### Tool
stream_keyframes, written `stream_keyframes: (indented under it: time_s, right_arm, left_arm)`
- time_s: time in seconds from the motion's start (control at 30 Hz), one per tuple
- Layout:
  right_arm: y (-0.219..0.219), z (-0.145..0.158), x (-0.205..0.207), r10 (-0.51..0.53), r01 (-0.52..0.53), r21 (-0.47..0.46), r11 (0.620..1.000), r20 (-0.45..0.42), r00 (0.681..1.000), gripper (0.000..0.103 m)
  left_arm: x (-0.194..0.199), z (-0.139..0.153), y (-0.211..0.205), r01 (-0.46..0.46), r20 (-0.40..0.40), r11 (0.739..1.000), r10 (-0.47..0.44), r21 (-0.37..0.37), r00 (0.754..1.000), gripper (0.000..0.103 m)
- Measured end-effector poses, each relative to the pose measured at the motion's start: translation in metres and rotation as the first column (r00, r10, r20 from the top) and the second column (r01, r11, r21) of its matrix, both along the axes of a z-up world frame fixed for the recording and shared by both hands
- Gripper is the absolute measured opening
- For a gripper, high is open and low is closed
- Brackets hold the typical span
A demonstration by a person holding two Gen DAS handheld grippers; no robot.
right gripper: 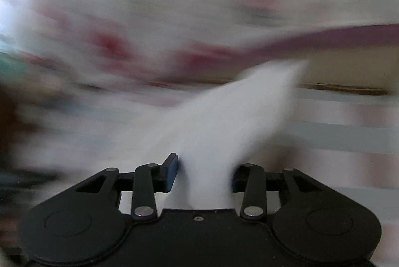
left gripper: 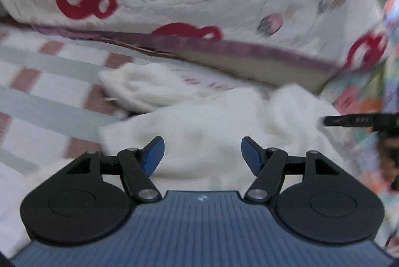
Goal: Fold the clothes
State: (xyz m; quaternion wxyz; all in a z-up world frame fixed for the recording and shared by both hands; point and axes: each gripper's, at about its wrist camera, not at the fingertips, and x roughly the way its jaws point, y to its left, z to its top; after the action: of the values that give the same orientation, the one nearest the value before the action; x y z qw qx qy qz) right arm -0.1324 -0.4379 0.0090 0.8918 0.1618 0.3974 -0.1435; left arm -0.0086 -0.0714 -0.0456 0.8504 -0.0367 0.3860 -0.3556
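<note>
Lying rumpled on the striped bed point(left gripper: 49, 92), the white garment point(left gripper: 199, 127) is being gathered for a fold. The right gripper point(right gripper: 203, 173) is pinching a bunched part; the left gripper point(left gripper: 202, 154) is hovering over it, fingers spread. Next, the left probably needs an edge to grasp.

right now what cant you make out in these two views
- Right wrist view: motion blur smears the bedding; the right gripper pinches the white garment, which hides one pad.
- Left wrist view: the open left gripper covers the garment's near edge; garment type unclear.
</note>
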Motion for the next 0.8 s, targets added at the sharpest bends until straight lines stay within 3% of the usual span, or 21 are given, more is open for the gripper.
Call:
stream_keyframes:
  time_s: [0.03,0.17,0.33,0.4,0.57,0.67,0.73,0.8]
  right_arm:
    - [-0.010,-0.010,-0.005,-0.088,0.087,-0.020,0.996,-0.033,0.996,0.045]
    - [-0.039,-0.024,-0.031,-0.167,0.137,0.286,0.948,0.083,0.982,0.045]
    - [-0.029,-0.012,-0.027,-0.011,-0.009,0.166,0.986,0.121,0.993,0.045]
    - [-0.018,-0.005,-0.024,0.049,-0.073,0.169,0.983,0.146,0.988,0.045]
    - [0.019,-0.007,-0.011,0.217,-0.245,0.208,0.947,0.150,0.965,0.049]
    - [0.039,-0.017,-0.004,0.315,-0.354,0.294,0.888,0.172,0.933,0.062]
    - [0.047,-0.026,0.001,0.331,-0.365,0.335,0.868,0.155,0.931,0.066]
    - [0.055,-0.036,0.005,0.312,-0.326,0.330,0.886,0.096,0.945,0.066]
  left_arm:
    - [0.001,-0.003,0.005,-0.006,-0.013,1.000,0.006,0.002,1.000,0.067]
    - [0.010,-0.016,0.016,-0.024,-0.086,0.998,0.019,-0.059,0.996,0.067]
    - [0.010,-0.024,0.003,0.000,-0.065,0.999,-0.003,-0.054,0.998,0.068]
    - [0.011,-0.028,-0.004,0.005,-0.056,0.999,-0.008,-0.045,0.998,0.068]
    - [0.007,-0.028,-0.010,0.053,-0.056,0.997,-0.056,-0.063,0.997,0.068]
    - [-0.001,-0.024,-0.019,0.120,-0.050,0.991,-0.123,-0.056,0.991,0.068]
    - [-0.002,-0.028,-0.021,0.112,-0.051,0.993,-0.113,-0.023,0.992,0.068]
    - [0.003,-0.033,-0.018,0.073,-0.065,0.997,-0.072,0.009,0.995,0.068]
